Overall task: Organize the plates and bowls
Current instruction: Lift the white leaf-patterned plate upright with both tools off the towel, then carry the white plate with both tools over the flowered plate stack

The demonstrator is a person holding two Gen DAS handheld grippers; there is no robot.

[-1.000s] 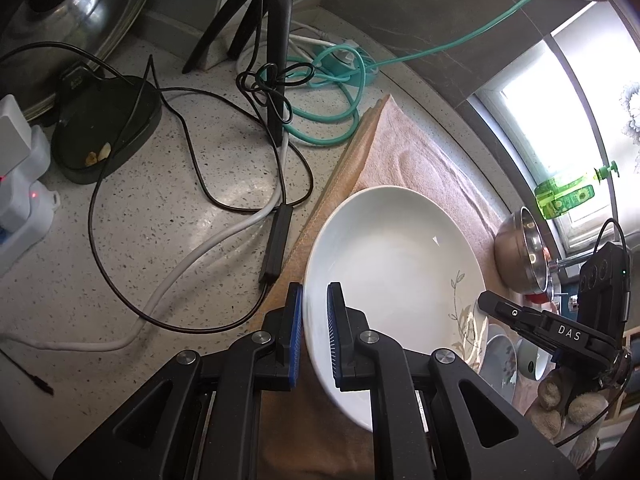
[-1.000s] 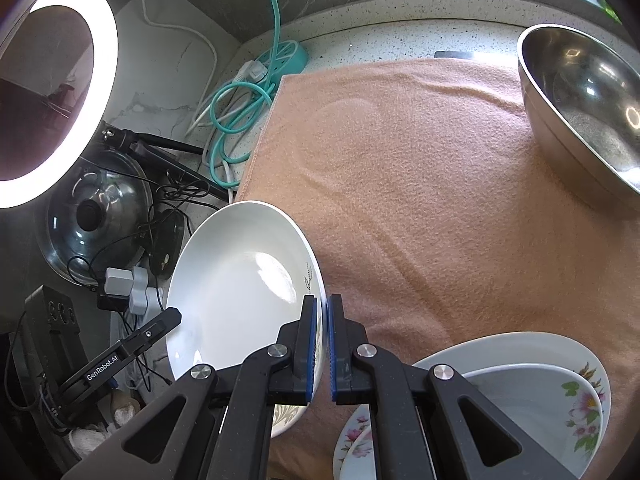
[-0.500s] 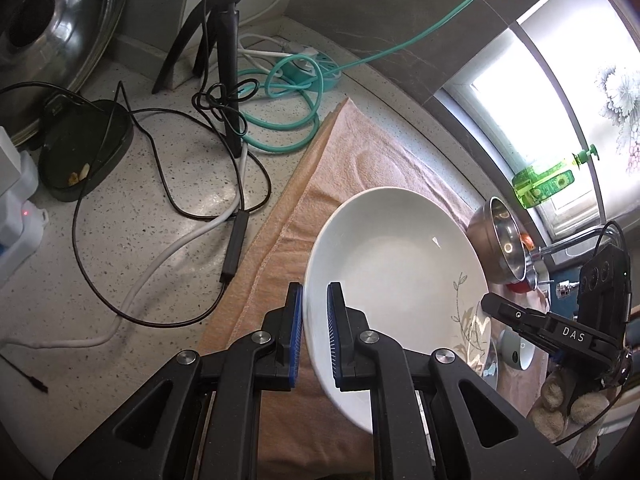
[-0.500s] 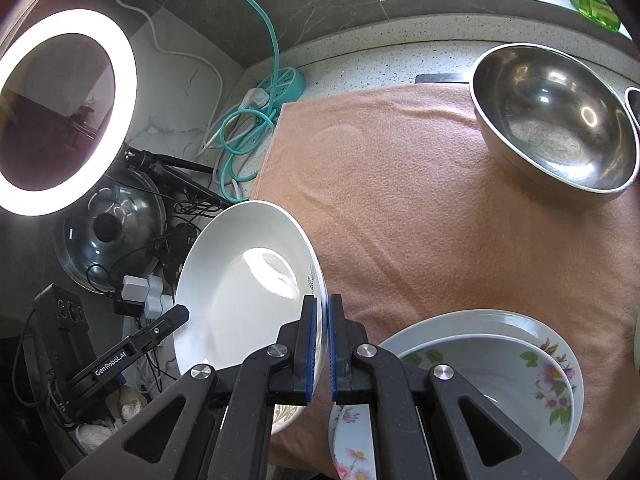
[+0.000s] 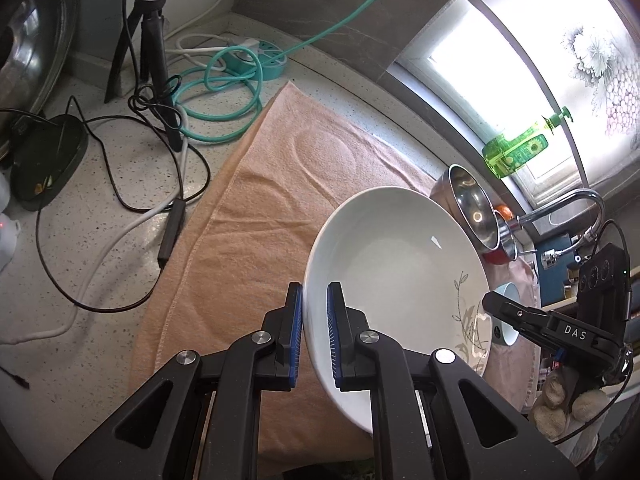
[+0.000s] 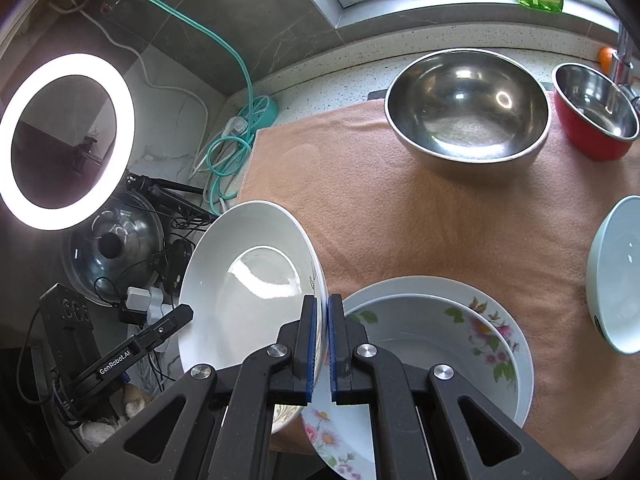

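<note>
A white deep plate (image 5: 396,264) with a grey leaf print hangs above the peach towel (image 5: 248,216), held by both grippers at opposite rims. My left gripper (image 5: 314,320) is shut on its near-left rim. My right gripper (image 6: 324,336) is shut on the other rim of the same white plate (image 6: 244,288), which tilts up to the left in the right wrist view. Below it, on the towel (image 6: 400,208), lies a flowered bowl (image 6: 436,344) nested in a flowered plate (image 6: 516,340). A large steel bowl (image 6: 466,114), a red-sided steel bowl (image 6: 596,110) and a pale blue bowl (image 6: 616,276) stand further off.
Left of the towel the speckled counter (image 5: 100,264) carries black and white cables, a teal hose coil (image 5: 216,104), a tripod (image 5: 154,40) and a pot lid (image 6: 114,248). A lit ring light (image 6: 66,140) stands at the left. A green soap bottle (image 5: 520,150) and a tap (image 5: 572,204) are by the window.
Both grippers have risen and drawn back toward the towel's near edge with the white plate between them. More of the flowered dishes, both steel bowls and the blue bowl have come into view.
</note>
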